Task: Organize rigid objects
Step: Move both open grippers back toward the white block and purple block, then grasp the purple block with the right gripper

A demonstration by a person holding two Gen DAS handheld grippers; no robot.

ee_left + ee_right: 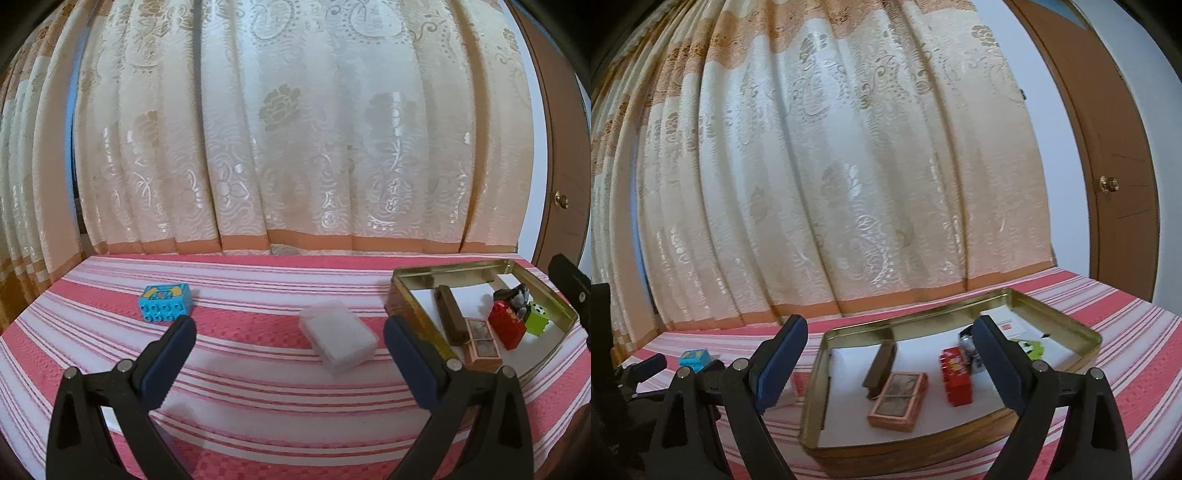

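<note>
A tin [413,317] is sitting on the bench [258,387] at the right, holding several small blocks and boxes. A flat case [338,336] is lying just left of it, and a studded block [166,302] is resting farther left, perhaps slightly behind.

- A surface covered by a red-and-white striped woven cloth [258,387] carries everything; its far edge meets a cream patterned curtain.
- A shallow rectangular gold metal tin [413,314] [812,406], open-topped, rests on the cloth and serves as landmark.
- A translucent white rectangular plastic box [338,336] lies flat on the cloth just left of the tin.
- A light-blue studded plastic toy brick [166,302] [694,358] sits well left of the tin, beyond the white box.
</note>
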